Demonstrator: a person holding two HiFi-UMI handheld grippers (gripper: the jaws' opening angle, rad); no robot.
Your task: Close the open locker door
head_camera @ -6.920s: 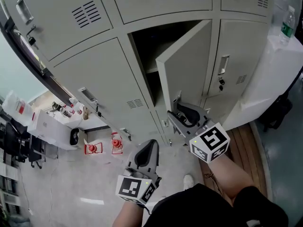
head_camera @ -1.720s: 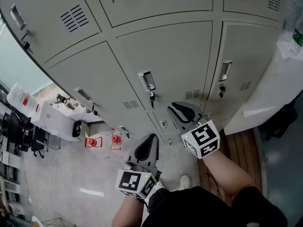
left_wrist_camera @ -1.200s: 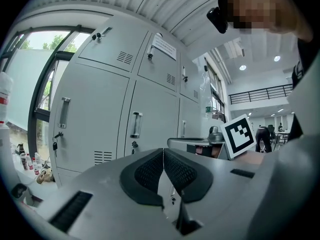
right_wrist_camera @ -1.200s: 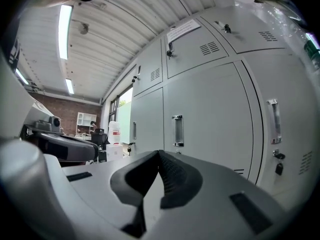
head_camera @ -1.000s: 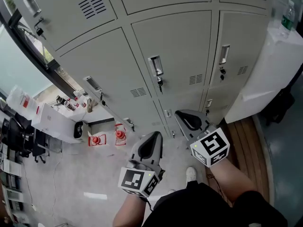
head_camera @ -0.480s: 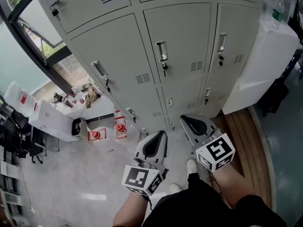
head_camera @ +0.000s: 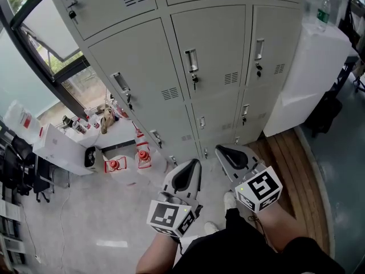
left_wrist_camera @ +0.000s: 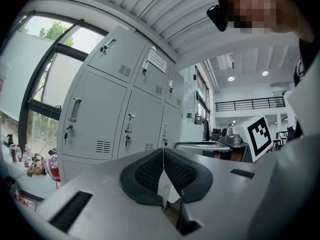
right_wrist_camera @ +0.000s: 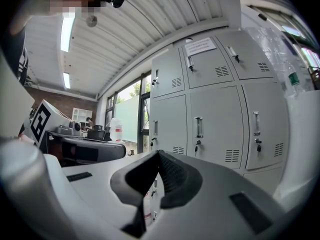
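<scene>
The grey middle locker door [head_camera: 214, 50] stands flush with its neighbours, its handle [head_camera: 192, 60] and key facing out. Both grippers hang low in front of the lockers and touch none of them. My left gripper [head_camera: 190, 165] is shut and empty; in the left gripper view its black pads [left_wrist_camera: 150, 170] meet edge to edge. My right gripper [head_camera: 228, 152] is also shut with nothing in it, its pads [right_wrist_camera: 172, 176] pressed together. The right gripper view shows that same door [right_wrist_camera: 215, 126] closed, some way off.
A white cabinet [head_camera: 311, 73] with a water bottle [head_camera: 323, 10] on top stands right of the lockers, above a wooden floor strip [head_camera: 291, 164]. Left are a window [head_camera: 45, 21], a white box [head_camera: 57, 147] and small red items [head_camera: 114, 164]. My shoe [head_camera: 229, 200] shows below.
The locker door that stood open in the oldest frame is closed. Over the last second both grippers, still shut, drew back and down from the lockers.
</scene>
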